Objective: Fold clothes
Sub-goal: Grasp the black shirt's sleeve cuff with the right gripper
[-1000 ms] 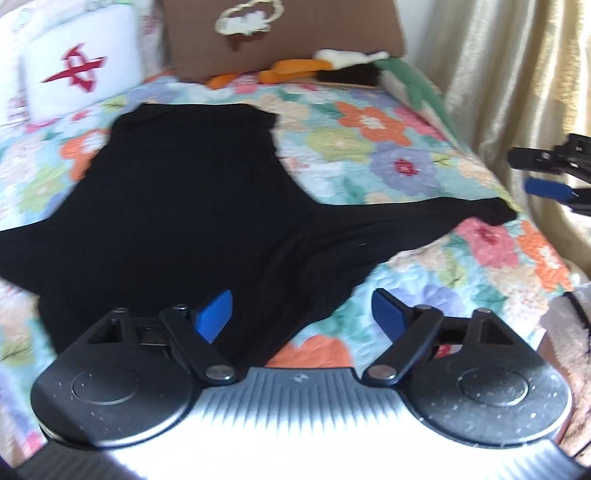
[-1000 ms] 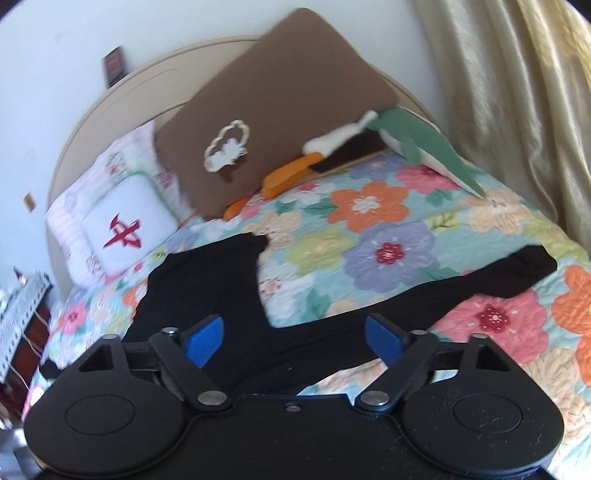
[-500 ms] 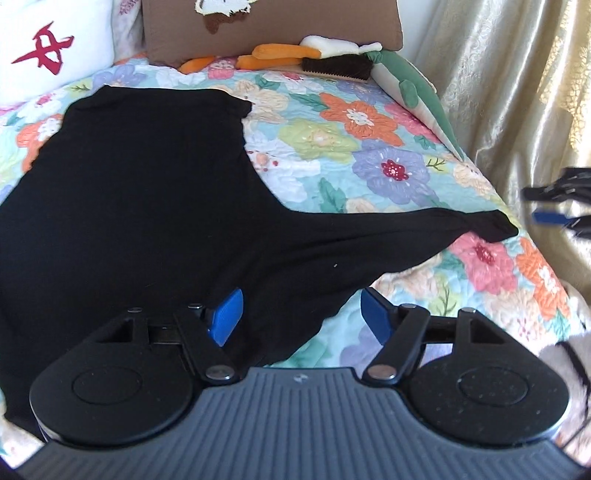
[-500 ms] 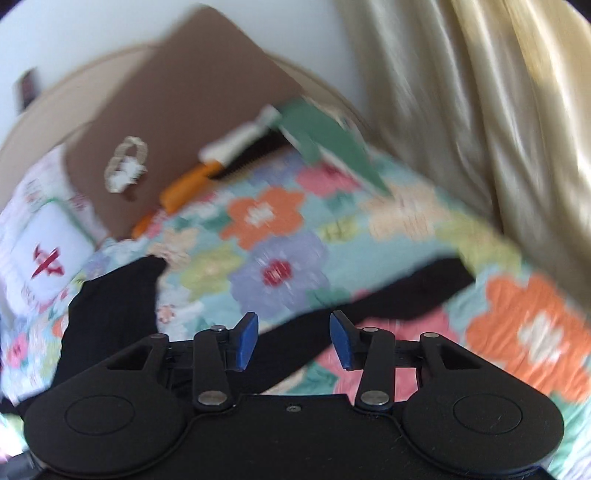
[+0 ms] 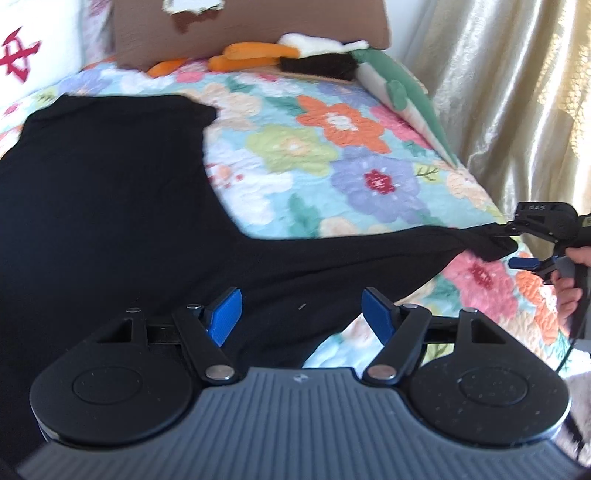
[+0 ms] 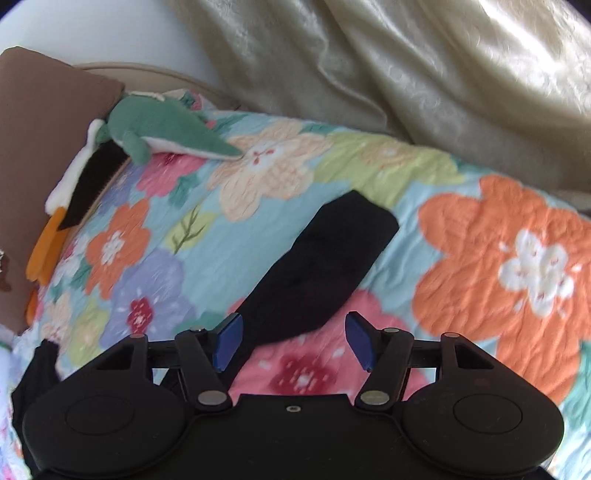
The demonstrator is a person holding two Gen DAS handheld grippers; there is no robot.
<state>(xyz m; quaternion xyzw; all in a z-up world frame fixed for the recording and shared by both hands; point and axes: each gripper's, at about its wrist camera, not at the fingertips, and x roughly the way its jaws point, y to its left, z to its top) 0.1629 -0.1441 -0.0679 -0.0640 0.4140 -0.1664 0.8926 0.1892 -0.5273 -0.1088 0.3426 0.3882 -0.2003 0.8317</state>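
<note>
Black garment (image 5: 110, 206) spread on quilt (image 5: 295, 147), left edge cropped (shape unclear)

A flowered quilt (image 5: 295, 147) covers the bed in front of you.
A black garment (image 5: 110, 206) lies flat on it, one sleeve (image 6: 325, 258) reaching ahead of your right gripper; beyond, a brown pillow (image 5: 258, 22) and green plush toy (image 6: 155, 125) rest.

Black garment (image 5: 110, 192), pastel floral quilt (image 5: 314, 147) with orange, purple and pink blooms, brown pillow (image 5: 251, 33), green plush (image 6: 159, 129), gold curtain (image 6: 406, 74), blue-padded black grippers
</note>
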